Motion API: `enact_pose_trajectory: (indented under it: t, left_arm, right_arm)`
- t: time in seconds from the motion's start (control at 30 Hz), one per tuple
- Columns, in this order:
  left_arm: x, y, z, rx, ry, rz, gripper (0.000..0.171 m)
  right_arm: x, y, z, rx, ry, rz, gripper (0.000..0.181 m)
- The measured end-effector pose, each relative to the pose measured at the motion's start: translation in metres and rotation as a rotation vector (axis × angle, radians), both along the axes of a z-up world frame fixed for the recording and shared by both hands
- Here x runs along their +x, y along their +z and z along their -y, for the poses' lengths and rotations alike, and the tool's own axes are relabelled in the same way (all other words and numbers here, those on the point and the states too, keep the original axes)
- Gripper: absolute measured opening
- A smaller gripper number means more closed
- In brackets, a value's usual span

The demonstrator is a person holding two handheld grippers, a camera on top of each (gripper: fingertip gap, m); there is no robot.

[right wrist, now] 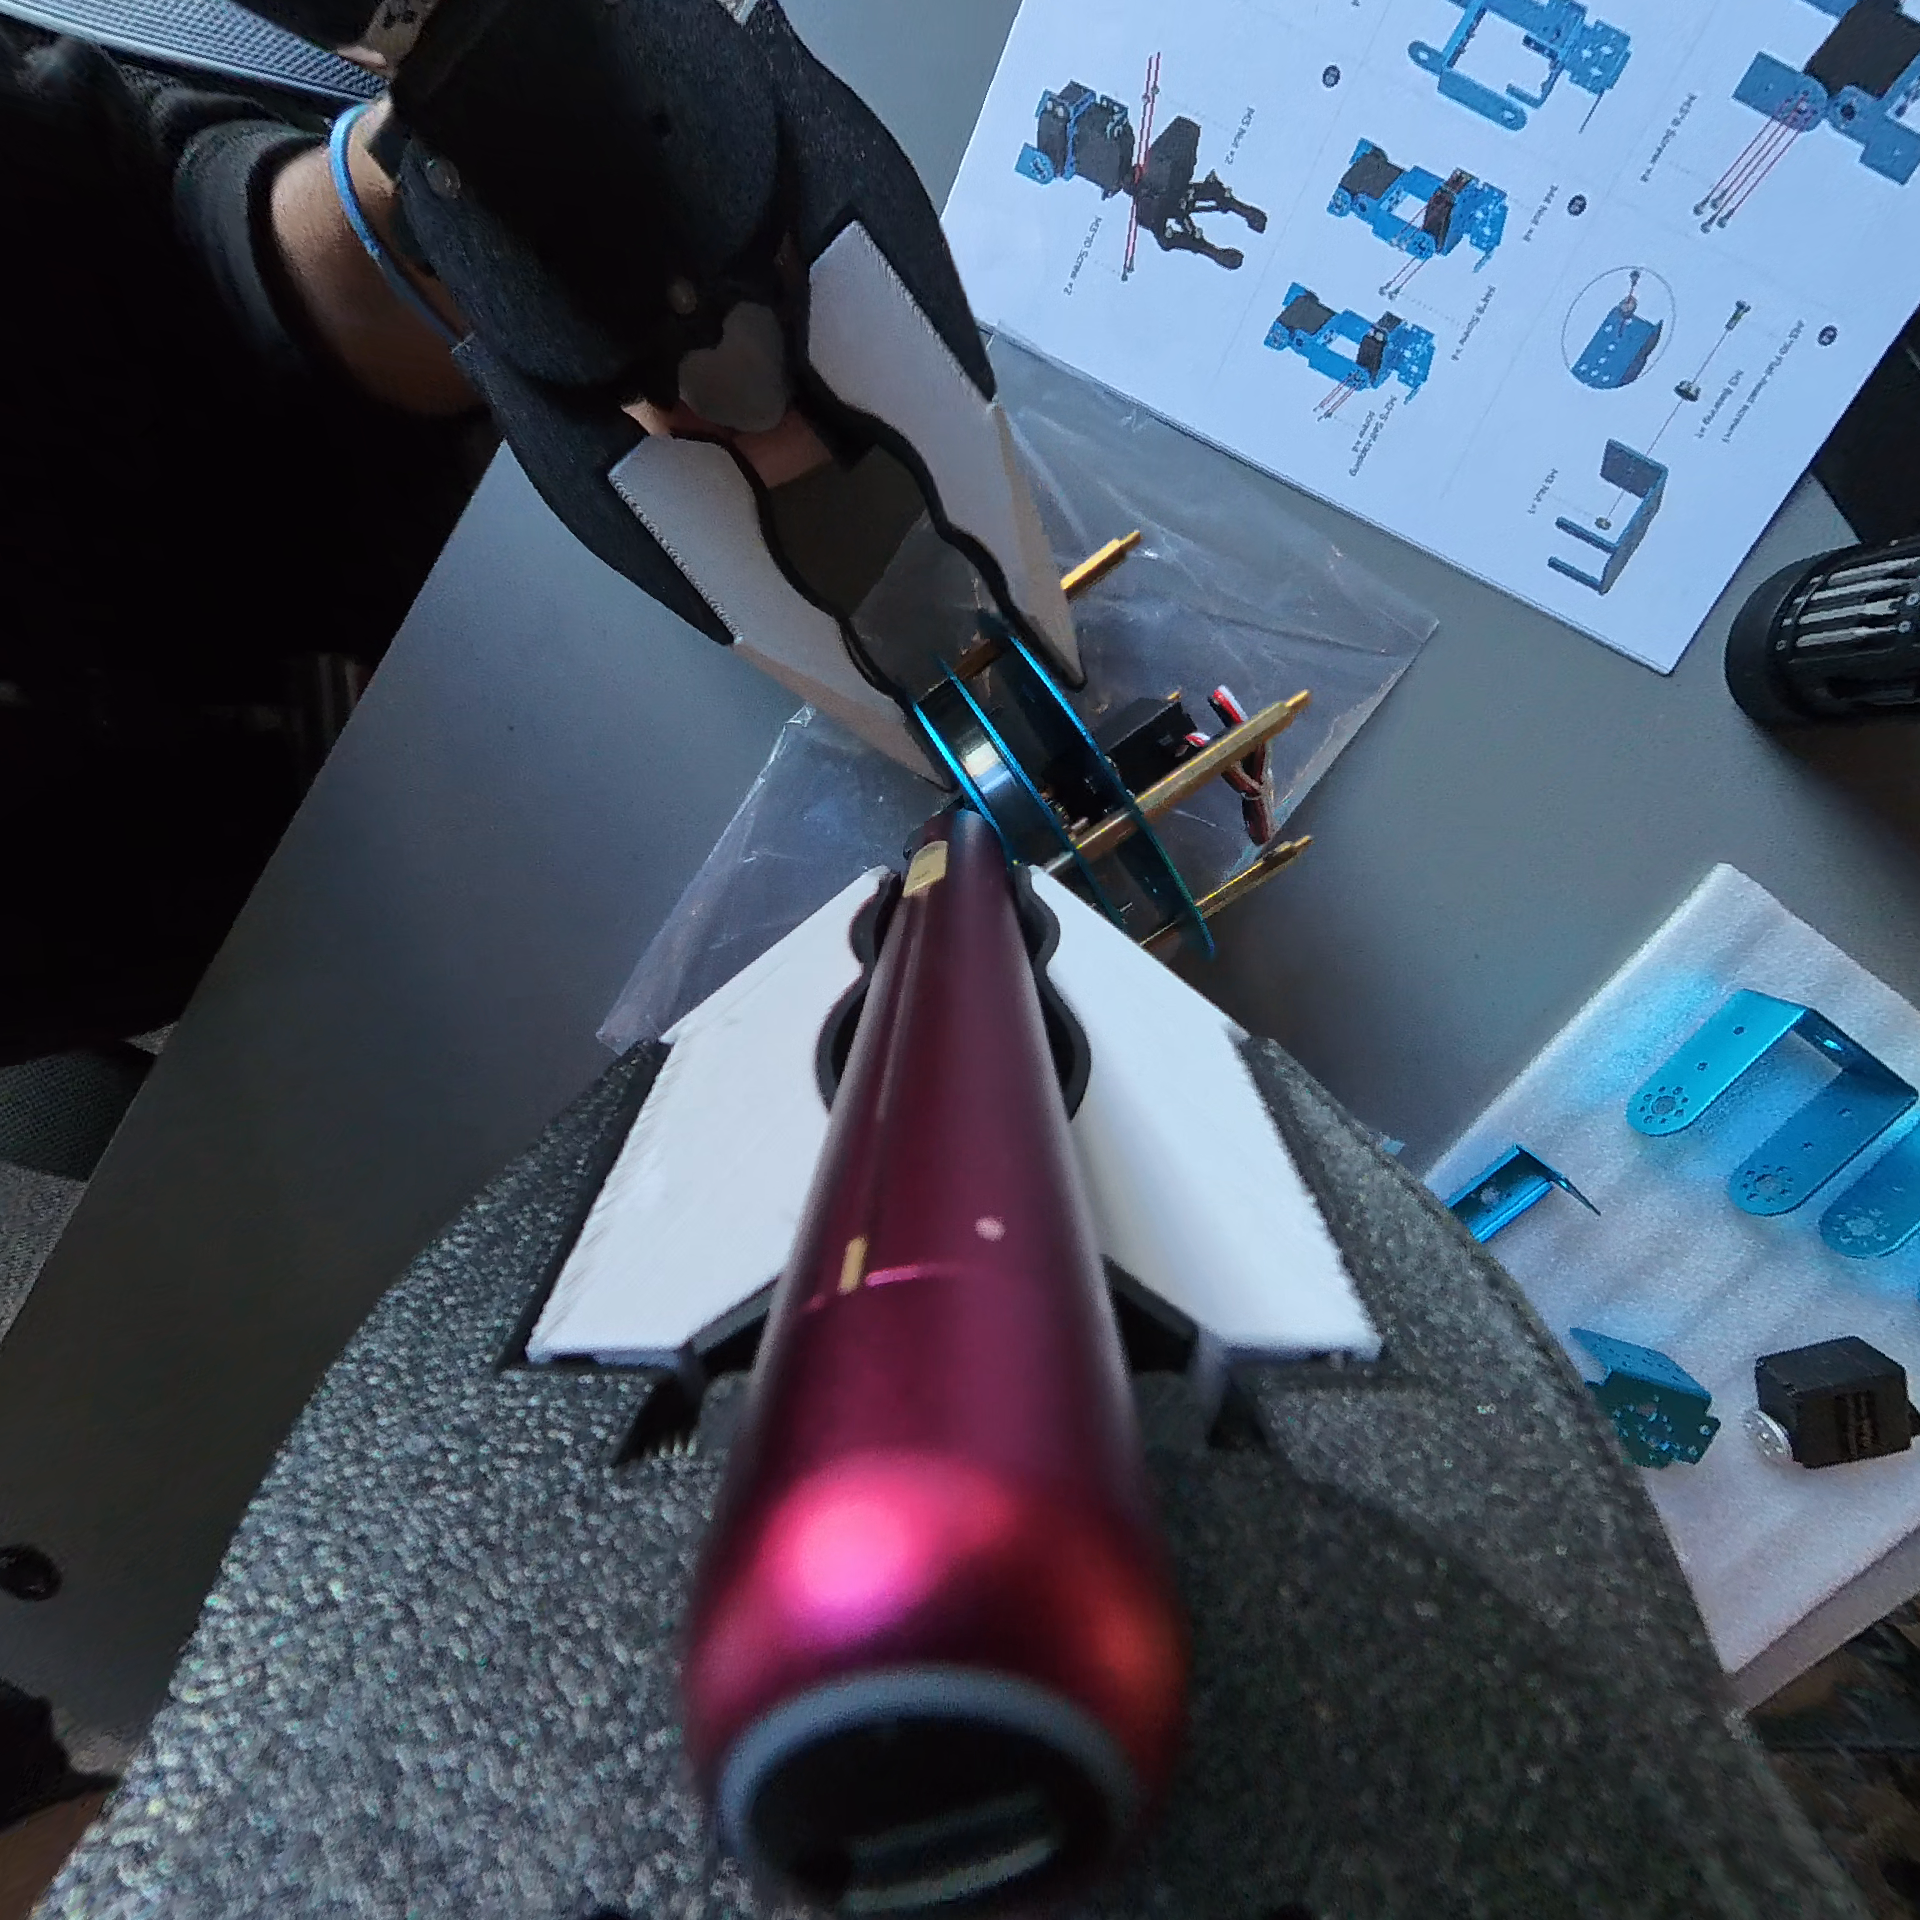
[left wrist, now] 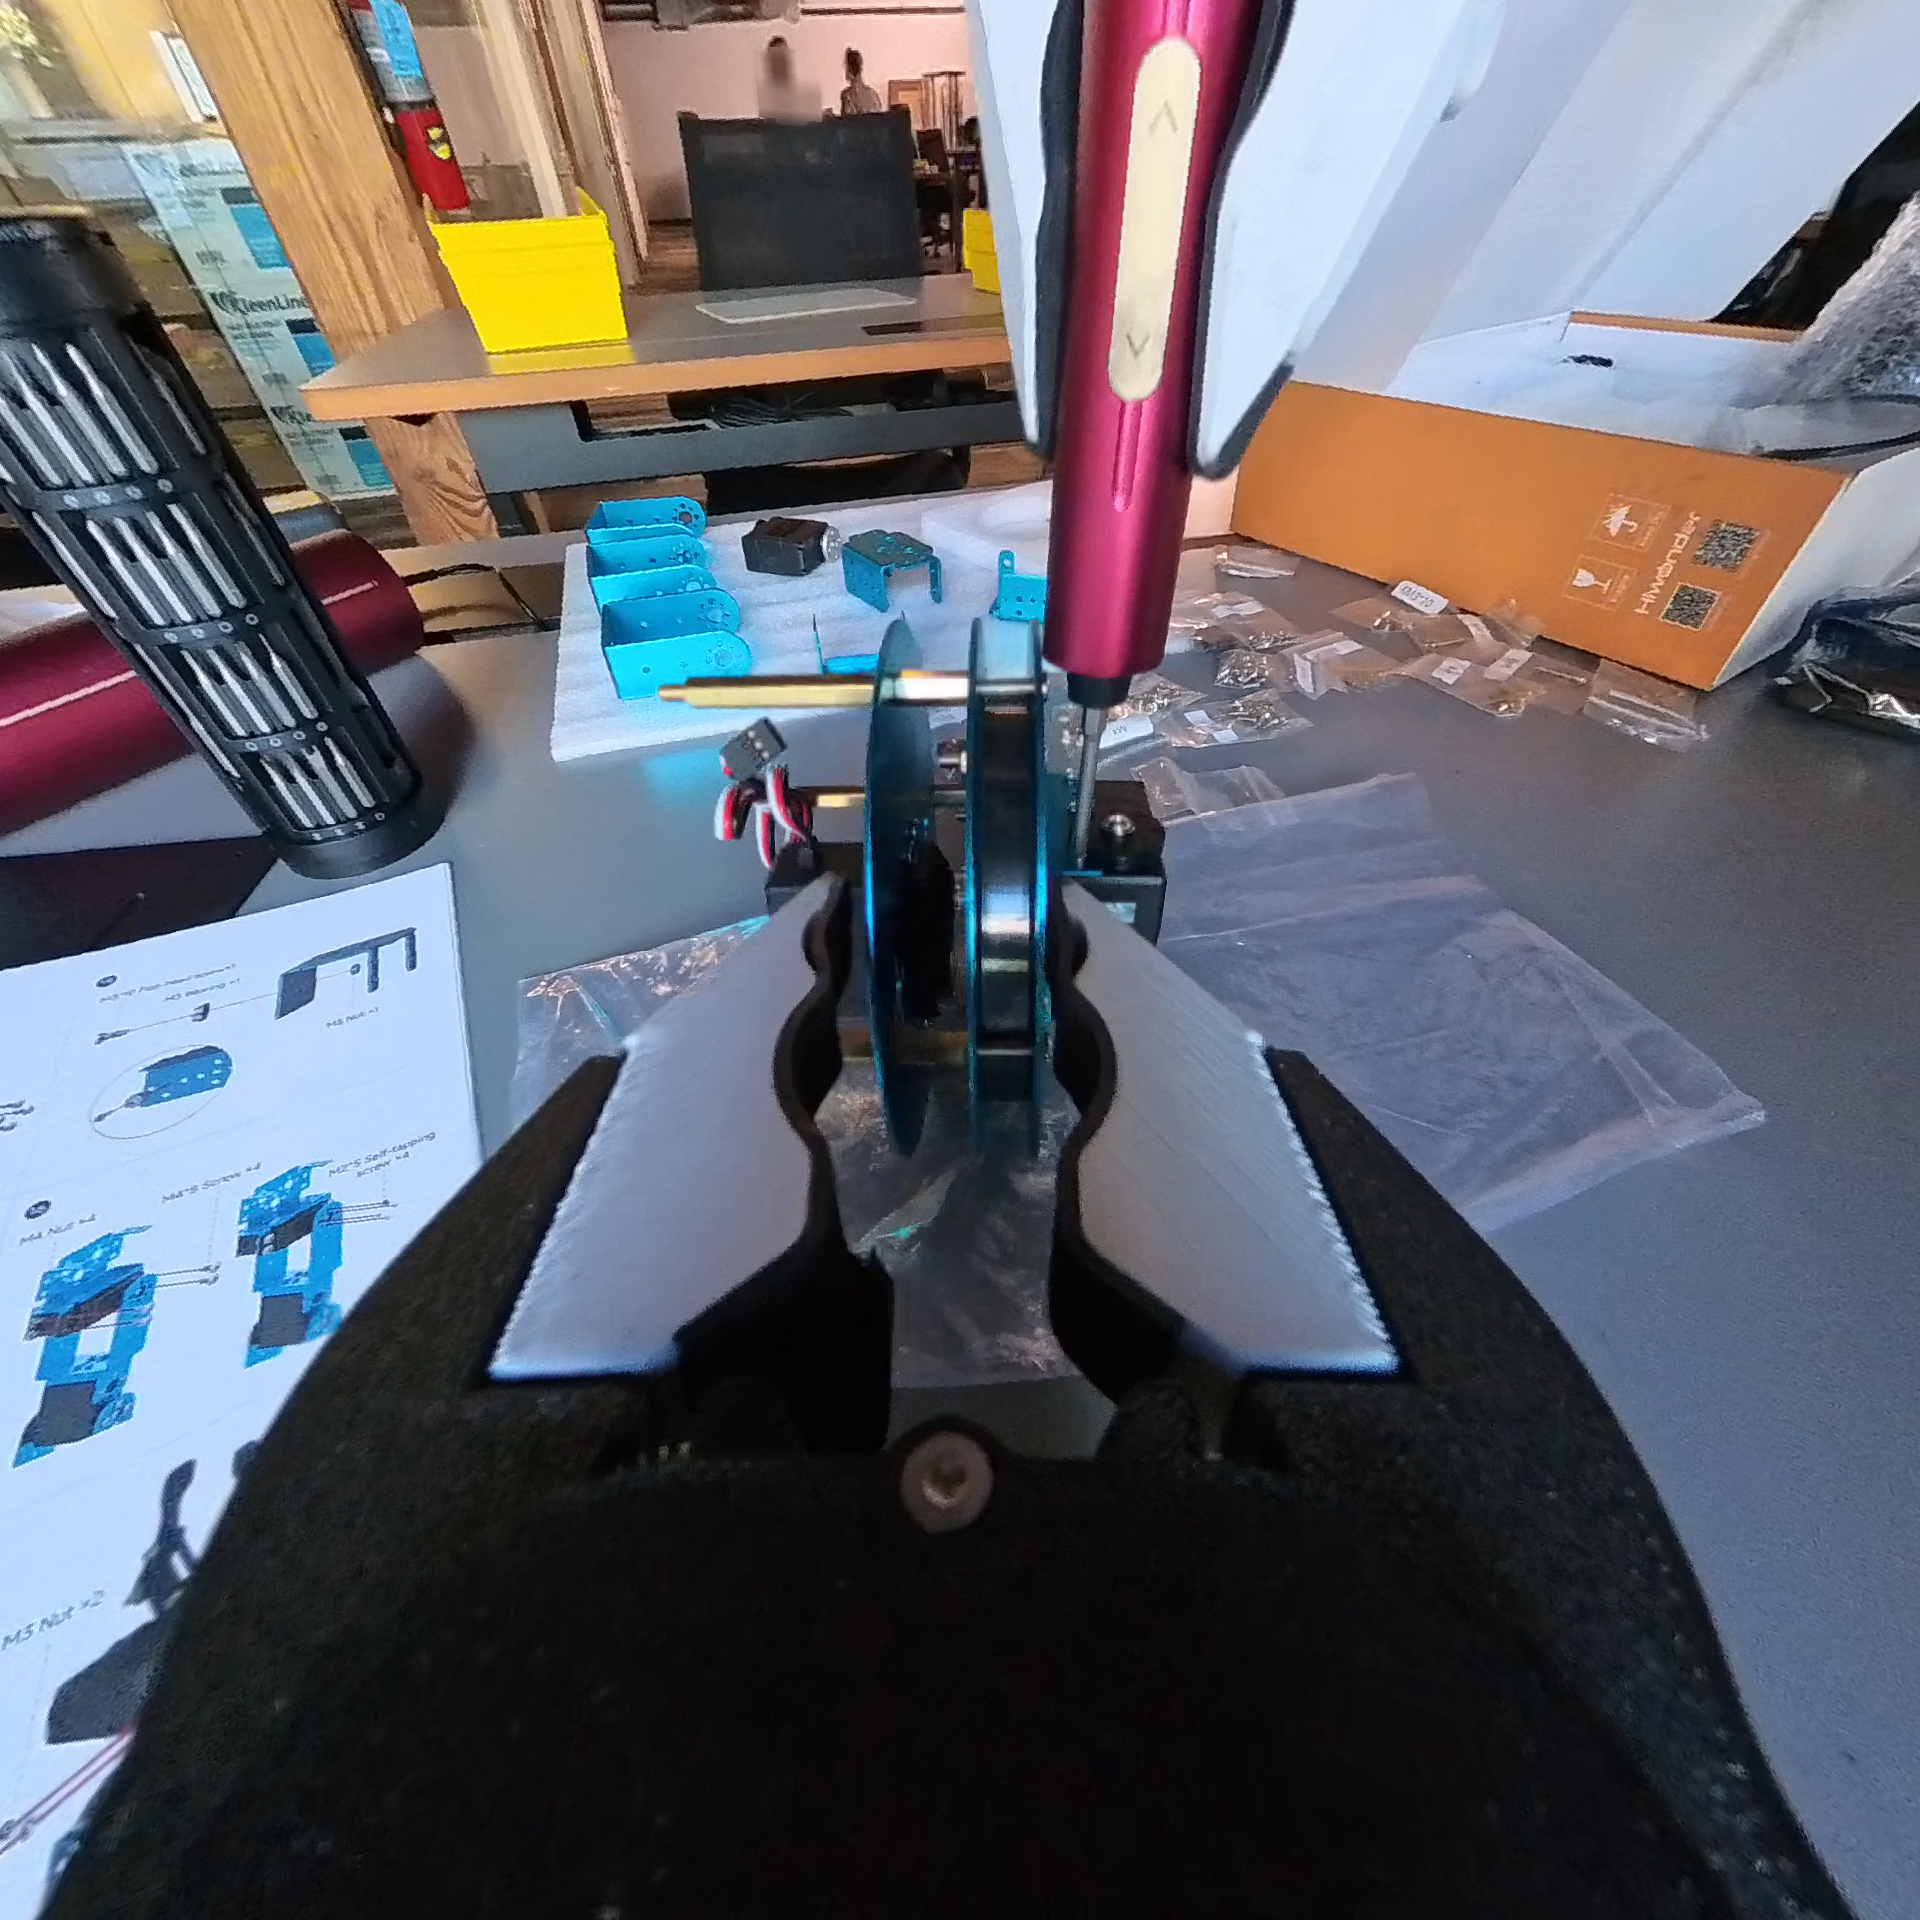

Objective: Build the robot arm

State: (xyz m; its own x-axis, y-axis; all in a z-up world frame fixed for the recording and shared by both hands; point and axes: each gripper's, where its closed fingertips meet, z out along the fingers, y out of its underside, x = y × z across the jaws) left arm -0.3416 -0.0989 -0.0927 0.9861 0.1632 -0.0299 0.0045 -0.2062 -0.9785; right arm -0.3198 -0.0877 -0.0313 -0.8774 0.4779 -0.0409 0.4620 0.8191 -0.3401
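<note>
The left tongs are clamped on a small blue disc assembly, two round blue plates on edge with brass posts poking out sideways and a black motor block on the far side. It sits on a clear plastic bag on the grey counter, and a bundle of red, white and black wires trails off it.

The right tongs are clenched around a magenta electric screwdriver, held almost upright over the assembly. From the left wrist view its thin bit comes down right beside the outer plate and onto the motor block by a small screw. I can't quite tell if the tip is actually seated in the screw head.

Around it: a printed instruction sheet lies to the left, with a black cylindrical bit holder standing behind it. Farther back there's a white foam sheet carrying blue metal brackets and another black motor. Off to the right are lots of little bags of screws and an orange box.
</note>
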Motion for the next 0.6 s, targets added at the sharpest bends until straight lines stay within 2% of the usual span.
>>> enact_pose_trajectory:
  t: [0.1,0.17,0.23,0.3,0.43,0.5,0.6]
  left_arm:
    - [-0.002,0.01,0.005,0.052,0.003,-0.003,0.048]
    - [-0.002,0.023,0.01,0.111,-0.036,0.015,0.048]
    - [-0.002,0.033,0.017,0.147,-0.109,0.064,0.049]
    - [0.003,0.034,0.023,0.131,-0.213,0.128,0.06]
    - [-0.001,0.051,0.036,0.167,-0.252,0.148,0.058]
    - [0.0,0.065,0.038,0.178,-0.277,0.137,0.051]
    - [0.01,0.08,0.031,0.177,-0.381,0.082,0.046]
  right_arm:
    - [0.001,-0.001,0.003,-0.011,0.01,0.003,0.022]
    - [0.001,-0.002,0.006,-0.024,0.022,0.006,0.022]
    - [0.001,-0.003,0.007,-0.023,0.027,0.006,0.022]
    - [0.0,-0.002,0.007,0.003,0.041,-0.018,0.022]
    - [-0.001,-0.001,0.006,0.035,0.04,-0.033,0.022]
    - [-0.001,0.0,0.004,0.053,0.04,-0.032,0.022]
    - [-0.002,0.0,0.0,0.076,0.035,-0.028,0.022]
